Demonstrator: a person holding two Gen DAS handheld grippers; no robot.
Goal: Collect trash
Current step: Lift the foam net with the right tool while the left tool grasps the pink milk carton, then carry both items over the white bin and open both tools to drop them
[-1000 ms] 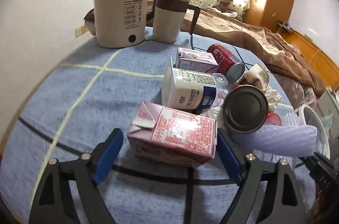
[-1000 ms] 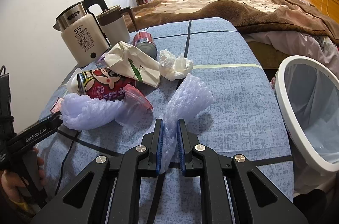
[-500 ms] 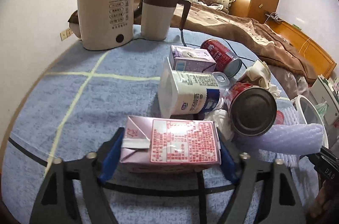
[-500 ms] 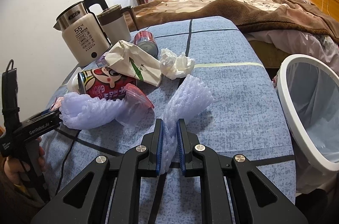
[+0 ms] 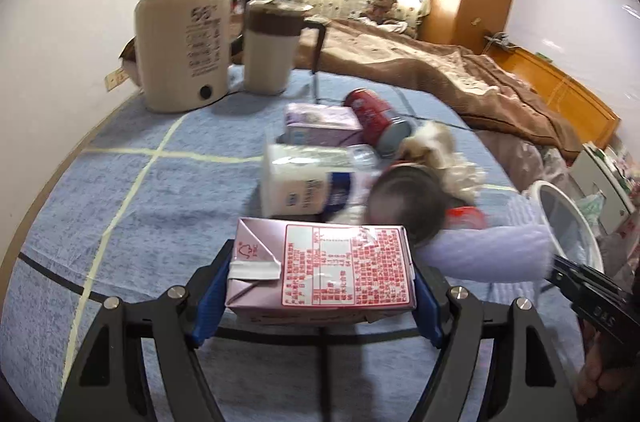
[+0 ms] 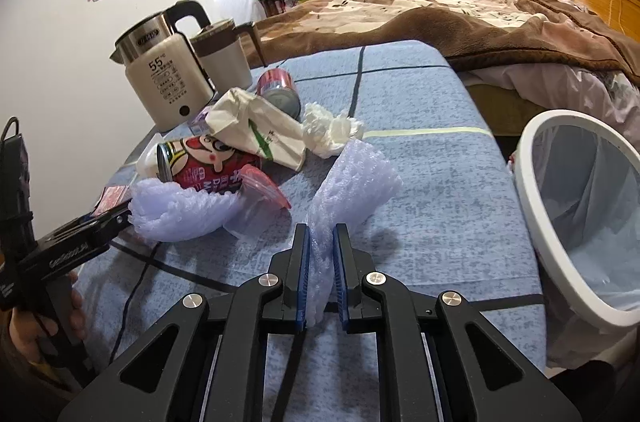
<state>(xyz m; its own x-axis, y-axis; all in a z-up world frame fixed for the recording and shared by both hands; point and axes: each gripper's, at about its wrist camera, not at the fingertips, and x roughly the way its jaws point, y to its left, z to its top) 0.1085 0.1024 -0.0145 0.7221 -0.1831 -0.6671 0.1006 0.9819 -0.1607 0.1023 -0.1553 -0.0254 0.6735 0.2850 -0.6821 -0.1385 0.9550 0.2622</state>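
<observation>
The white bin (image 6: 532,222) sits off the bench's (image 6: 440,158) right edge, so a short toss lands on the floor; my left fingers (image 5: 320,286) clamp the pink carton (image 5: 320,274), which could buckle; my right fingers (image 6: 320,274) pinch foam wrap (image 6: 352,182) that might slip free.

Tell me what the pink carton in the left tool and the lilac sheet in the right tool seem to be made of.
Pink carton: likely coated paperboard, with a slight sheen, folded glued flaps and print on its face.
Lilac sheet: looks like soft foam wrap, matte and translucent, its bumpy surface crumpling between the right tool's pads.
</observation>
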